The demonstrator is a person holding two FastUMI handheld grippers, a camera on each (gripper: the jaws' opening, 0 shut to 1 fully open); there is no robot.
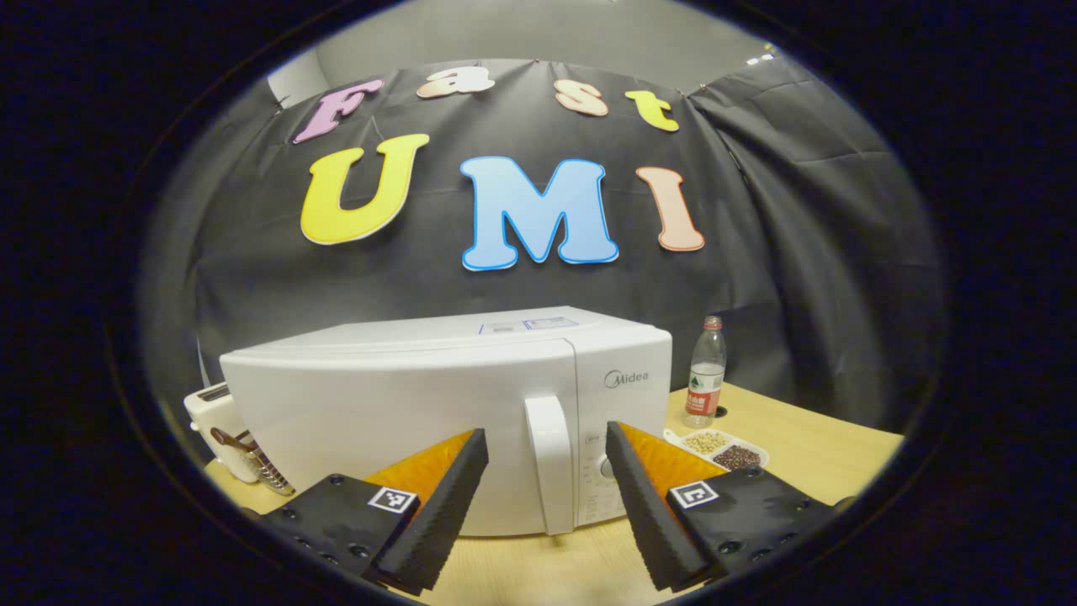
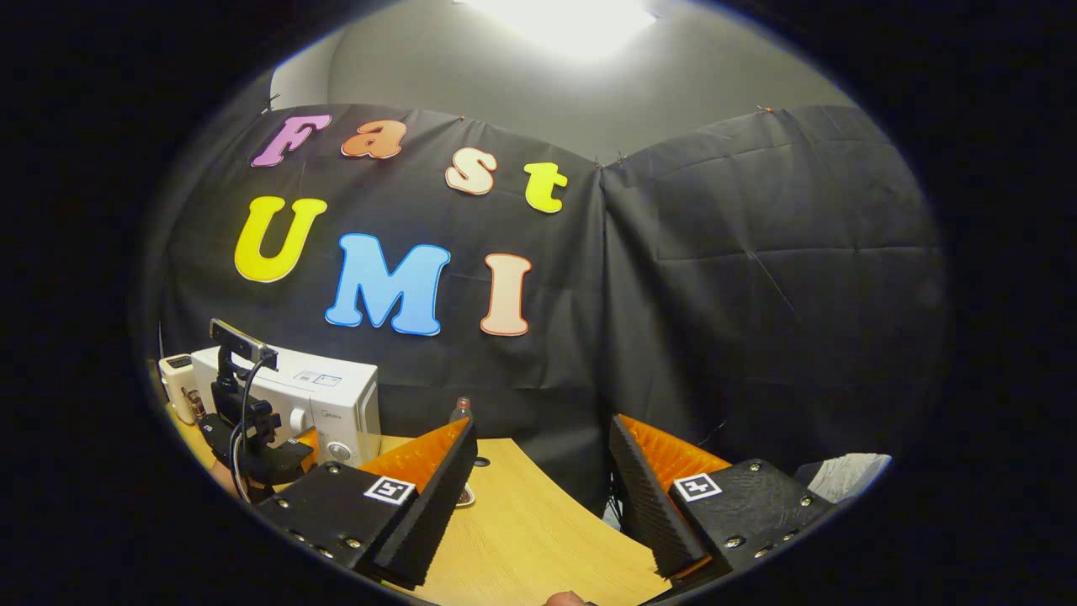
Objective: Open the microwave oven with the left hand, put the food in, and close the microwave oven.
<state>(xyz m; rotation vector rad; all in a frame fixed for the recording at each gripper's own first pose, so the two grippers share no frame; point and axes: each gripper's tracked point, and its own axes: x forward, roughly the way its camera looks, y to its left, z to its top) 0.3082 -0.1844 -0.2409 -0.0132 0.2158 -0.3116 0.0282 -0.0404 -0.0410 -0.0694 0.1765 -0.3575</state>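
The left gripper [image 1: 545,471], released, straddles the closed microwave's [image 1: 404,404] handle [image 1: 549,459] for the pull, while the right gripper [image 2: 543,484] waits released above the worktop [image 2: 522,539].

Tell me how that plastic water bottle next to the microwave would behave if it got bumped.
The bottle stands upright, tall and narrow on the wooden table, so it would probably tip easily. It looks clear and mostly empty, so likely light. Being round, it would probably roll once down, perhaps toward the tray of beans in front.
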